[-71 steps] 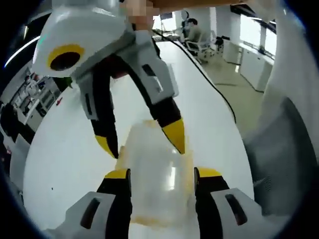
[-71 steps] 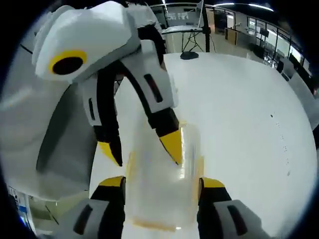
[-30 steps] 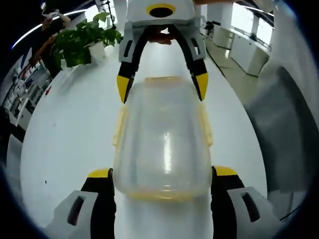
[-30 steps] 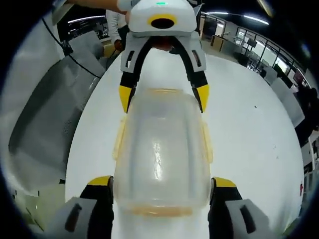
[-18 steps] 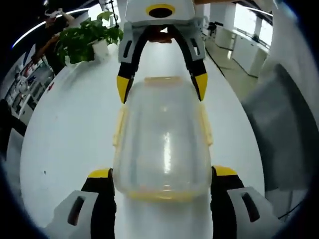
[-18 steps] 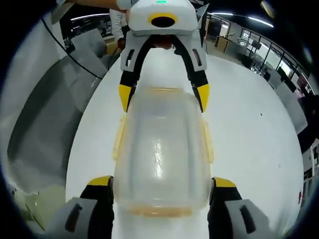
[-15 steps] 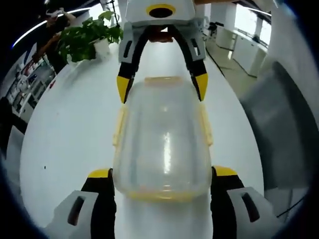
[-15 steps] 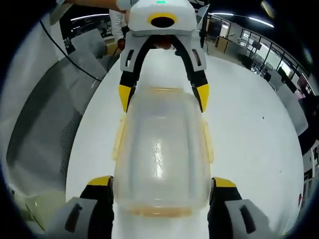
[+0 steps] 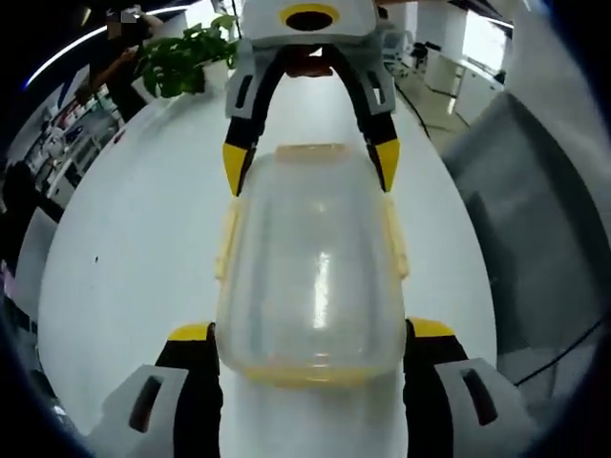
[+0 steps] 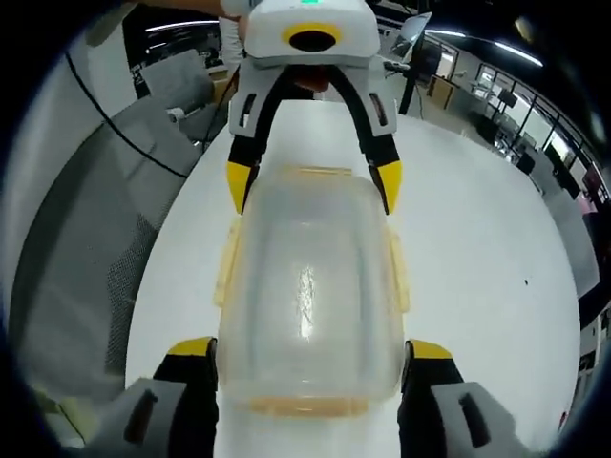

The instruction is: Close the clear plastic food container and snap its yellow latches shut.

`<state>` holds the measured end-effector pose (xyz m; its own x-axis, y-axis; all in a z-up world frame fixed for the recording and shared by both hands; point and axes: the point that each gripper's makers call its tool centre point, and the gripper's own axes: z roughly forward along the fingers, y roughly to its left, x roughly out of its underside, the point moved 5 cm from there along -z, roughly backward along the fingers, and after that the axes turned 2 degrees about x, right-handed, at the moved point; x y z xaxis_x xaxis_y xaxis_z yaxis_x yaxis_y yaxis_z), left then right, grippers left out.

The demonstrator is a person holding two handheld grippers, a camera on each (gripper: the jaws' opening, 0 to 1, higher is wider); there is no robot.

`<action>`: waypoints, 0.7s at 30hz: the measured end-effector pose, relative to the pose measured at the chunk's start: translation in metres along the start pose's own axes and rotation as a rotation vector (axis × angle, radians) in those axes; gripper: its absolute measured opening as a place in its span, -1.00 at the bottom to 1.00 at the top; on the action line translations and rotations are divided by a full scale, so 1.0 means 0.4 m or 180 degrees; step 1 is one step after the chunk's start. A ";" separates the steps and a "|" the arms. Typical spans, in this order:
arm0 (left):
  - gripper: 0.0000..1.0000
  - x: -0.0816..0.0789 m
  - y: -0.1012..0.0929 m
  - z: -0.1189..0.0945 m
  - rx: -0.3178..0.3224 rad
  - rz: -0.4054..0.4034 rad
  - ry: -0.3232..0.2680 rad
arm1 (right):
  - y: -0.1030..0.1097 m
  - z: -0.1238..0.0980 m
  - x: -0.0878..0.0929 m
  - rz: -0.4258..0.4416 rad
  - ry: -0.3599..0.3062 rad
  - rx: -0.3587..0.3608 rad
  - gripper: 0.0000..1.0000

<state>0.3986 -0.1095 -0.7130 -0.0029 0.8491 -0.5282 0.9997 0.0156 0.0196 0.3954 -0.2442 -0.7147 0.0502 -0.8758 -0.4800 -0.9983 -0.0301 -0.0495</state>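
container (image 9: 313,267) lidded on white table (image 9: 134,248) | left gripper (image 9: 310,334), right gripper (image 10: 310,348) each clamp 1 end, bracing for latches (image 9: 227,243)

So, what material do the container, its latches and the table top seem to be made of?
Container: looks like clear plastic, slightly cloudy, with a glossy highlight streak.
Latches: translucent yellow plastic, probably the same kind, duller.
Table top: smooth white surface with a faint sheen; laminate or painted board, cannot tell which.
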 end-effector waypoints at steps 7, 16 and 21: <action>0.53 0.076 0.000 -0.047 -0.0002 -0.0022 0.0006 | -0.003 0.044 -0.079 -0.0023 0.0041 -0.0024 0.56; 0.55 0.121 0.014 -0.071 0.0024 -0.0042 0.0001 | -0.018 0.070 -0.123 -0.0038 0.0046 -0.0028 0.55; 0.57 0.125 0.041 -0.067 0.0072 -0.0074 0.0009 | -0.045 0.075 -0.128 -0.0063 0.0064 -0.0037 0.56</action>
<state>0.4142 -0.0525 -0.7164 -0.0263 0.8501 -0.5259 0.9997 0.0235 -0.0119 0.4116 -0.1845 -0.7154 0.0694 -0.8845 -0.4614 -0.9974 -0.0529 -0.0486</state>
